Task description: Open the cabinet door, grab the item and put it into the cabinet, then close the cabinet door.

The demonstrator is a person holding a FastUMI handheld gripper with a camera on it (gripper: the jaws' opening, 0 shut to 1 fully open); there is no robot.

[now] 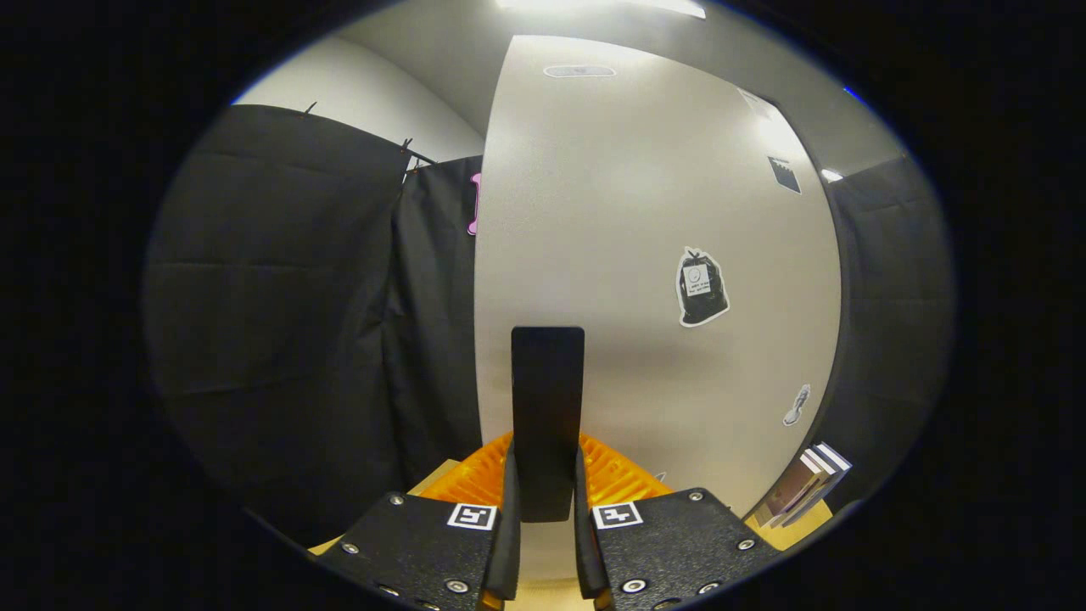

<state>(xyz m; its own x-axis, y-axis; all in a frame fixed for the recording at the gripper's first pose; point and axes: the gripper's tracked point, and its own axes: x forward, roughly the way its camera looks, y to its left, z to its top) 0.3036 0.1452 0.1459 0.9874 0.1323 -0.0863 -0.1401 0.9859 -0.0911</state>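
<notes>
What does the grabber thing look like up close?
The gripper has two flat black body plates with a speckled, grainy finish, held on by round silver screws. Each plate carries a small square black-and-white marker tag near its inner corner. Two slim fingers stick out forward, side by side. Behind them sits an orange ridged part with rows of grooves.
</notes>
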